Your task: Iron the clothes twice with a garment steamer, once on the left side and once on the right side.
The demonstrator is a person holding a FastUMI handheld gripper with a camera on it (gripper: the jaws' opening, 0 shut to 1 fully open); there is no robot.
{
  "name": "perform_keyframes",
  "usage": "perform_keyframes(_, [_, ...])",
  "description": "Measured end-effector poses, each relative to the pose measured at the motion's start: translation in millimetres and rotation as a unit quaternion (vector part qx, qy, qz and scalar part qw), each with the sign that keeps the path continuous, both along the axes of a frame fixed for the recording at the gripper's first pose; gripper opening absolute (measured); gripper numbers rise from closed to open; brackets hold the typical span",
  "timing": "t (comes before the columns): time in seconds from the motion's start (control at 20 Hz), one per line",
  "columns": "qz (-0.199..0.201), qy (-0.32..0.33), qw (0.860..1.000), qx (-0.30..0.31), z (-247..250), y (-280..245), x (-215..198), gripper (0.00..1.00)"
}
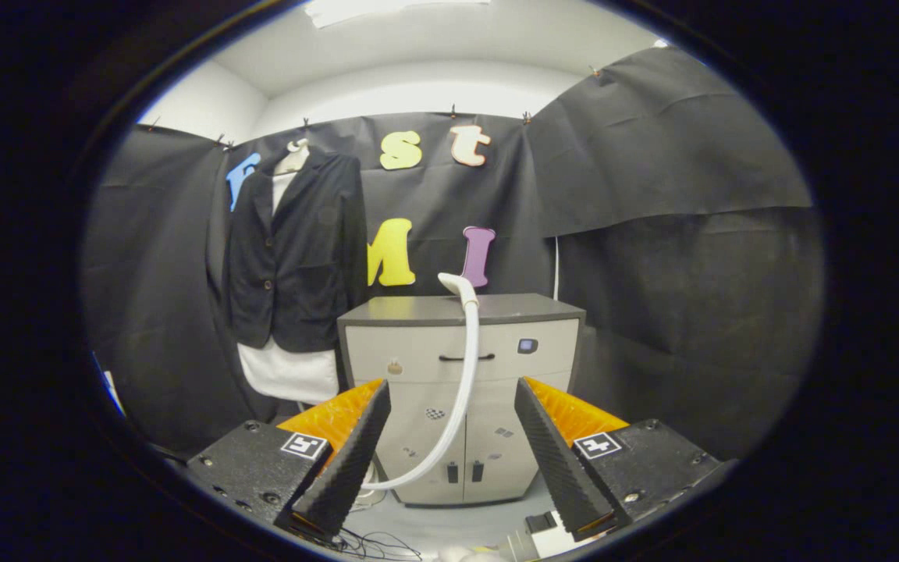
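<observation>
1. Between the fingers of the gripper [453,449] is nothing but air: the two stand spread wide and grip nothing, pointing level toward the cabinet [461,390]

2. Just ahead, seen through the gap between the fingers, a white hose [461,382] curves up from the floor and ends on the cabinet top; I judge its upper end [456,282] to be the garment steamer head, though it is too small to be sure

3. Below the right finger a whitish object with a grey collar [531,544] lies on the floor; what it is cannot be told

4. Beyond the cabinet, off to the left, the dark jacket [293,250] hangs on the booth wall over a white garment [286,371], well apart from the gripper

5. The step in hand seems to be fetching the steamer, with no ironing pass done yet

6. To do it well, keep the fingers spread while advancing and rising to the cabinet top, and centre them on the rigid part near the head, not the soft hose

7. Close on both sides squarely before lifting, and lift straight up so the hose does not drag across the cabinet edge

8. A loose pinch on the hose would let the head swing, which could spoil the left and right strokes on the jacket
</observation>
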State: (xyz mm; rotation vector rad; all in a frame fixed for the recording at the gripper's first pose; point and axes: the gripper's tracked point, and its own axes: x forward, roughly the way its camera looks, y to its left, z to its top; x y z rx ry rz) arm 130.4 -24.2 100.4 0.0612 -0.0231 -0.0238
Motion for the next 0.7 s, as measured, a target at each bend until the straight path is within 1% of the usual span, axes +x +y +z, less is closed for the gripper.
perform_keyframes(0.25, [0.011, -0.007, 1.0, 0.002, 61, -34, 105, 1.0])
perform_keyframes(0.35, [0.021, -0.01, 1.0, 0.004, 87, -44, 147, 1.0])
perform_keyframes(0.55, [0.051, -0.013, 0.999, 0.008, 133, -61, 231, 0.99])
perform_keyframes(0.7, [0.077, 0.013, 0.997, 0.024, 151, -64, 287, 1.0])
